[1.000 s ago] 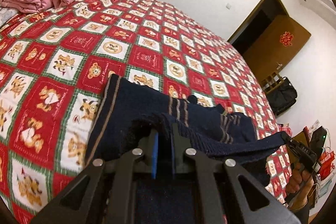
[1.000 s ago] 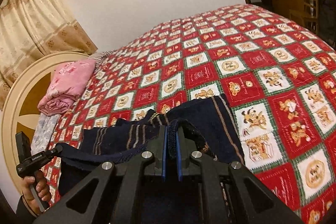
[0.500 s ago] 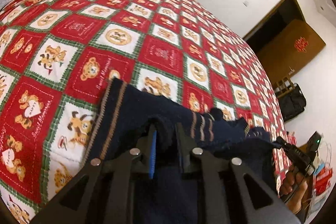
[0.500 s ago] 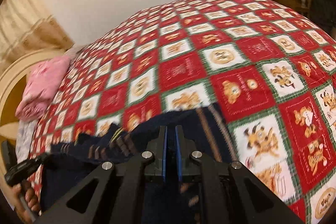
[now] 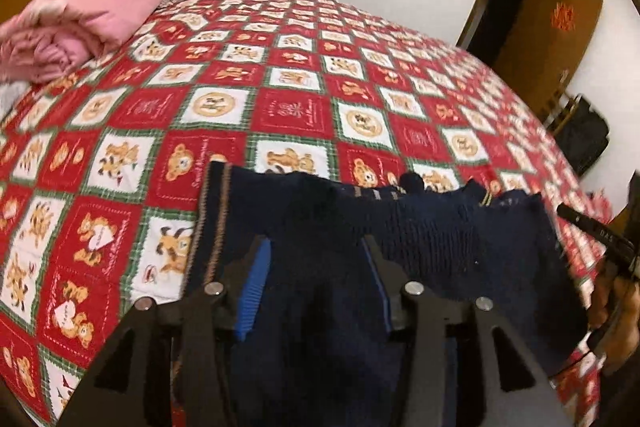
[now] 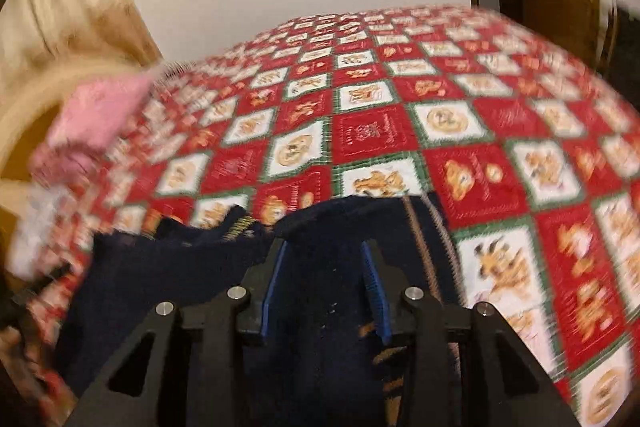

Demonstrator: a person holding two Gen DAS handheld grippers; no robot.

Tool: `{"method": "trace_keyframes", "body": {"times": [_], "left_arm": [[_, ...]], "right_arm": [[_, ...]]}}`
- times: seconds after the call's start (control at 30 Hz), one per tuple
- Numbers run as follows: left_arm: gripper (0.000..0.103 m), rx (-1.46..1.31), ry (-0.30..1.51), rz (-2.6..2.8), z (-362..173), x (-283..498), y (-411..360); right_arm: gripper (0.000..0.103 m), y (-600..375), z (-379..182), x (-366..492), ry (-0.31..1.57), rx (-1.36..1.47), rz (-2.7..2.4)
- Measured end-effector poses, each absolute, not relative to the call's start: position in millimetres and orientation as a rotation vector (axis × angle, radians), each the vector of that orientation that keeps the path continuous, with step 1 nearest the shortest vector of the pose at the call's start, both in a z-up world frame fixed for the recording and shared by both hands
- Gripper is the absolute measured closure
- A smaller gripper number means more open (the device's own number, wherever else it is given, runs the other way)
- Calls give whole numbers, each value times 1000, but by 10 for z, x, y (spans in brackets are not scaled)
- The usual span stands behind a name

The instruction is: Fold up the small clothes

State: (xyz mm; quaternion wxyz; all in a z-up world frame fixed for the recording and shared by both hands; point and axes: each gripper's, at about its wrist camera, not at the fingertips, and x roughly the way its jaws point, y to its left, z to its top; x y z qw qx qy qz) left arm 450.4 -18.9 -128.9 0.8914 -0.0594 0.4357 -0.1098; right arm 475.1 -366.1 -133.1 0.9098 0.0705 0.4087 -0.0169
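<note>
Both grippers' jaws have just been opening: the left gripper (image 5: 316,267) and right gripper (image 6: 326,275) stand apart over the navy knit garment (image 5: 440,243), pads clear, which lies on the red checked bedspread (image 5: 288,107). Beyond, 1 pink blanket (image 5: 76,27).

The bed (image 5: 304,107) (red bear-print quilt) bears a navy garment (image 5: 320,235) and folded pink bedding (image 5: 80,23).

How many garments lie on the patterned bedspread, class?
1 for certain: a navy knitted garment lying near the bedspread's front edge. The pink bundle by the headboard may be bedding; nothing else shows.
</note>
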Motion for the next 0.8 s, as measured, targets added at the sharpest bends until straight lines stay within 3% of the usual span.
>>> {"method": "trace_keyframes", "body": {"times": [0.1, 0.2, 0.3, 0.53, 0.63, 0.8], "left_arm": [[54, -126, 929, -188, -1377, 4700, -227], [54, -118, 971, -95, -1565, 4934, -173], [46, -126, 1022, -59, -1804, 5076, -100], [47, -218, 930, -129, -1462, 4609, -24], [38, -173, 882, -166, -1340, 4234, -85], [37, -71, 894, -139, -1525, 3954, -109]], "right_arm": [[71, -3685, -1529, 4958, 924, 151, -68], [71, -3803, -1757, 5143, 996, 191, -100], [70, -3796, -1787, 5162, 990, 181, -107], [69, -3599, -1400, 4727, 878, 156, -98], [63, -3386, -1321, 4382, 869, 145, -4], [63, -3141, -1479, 3829, 880, 42, 67]]}}
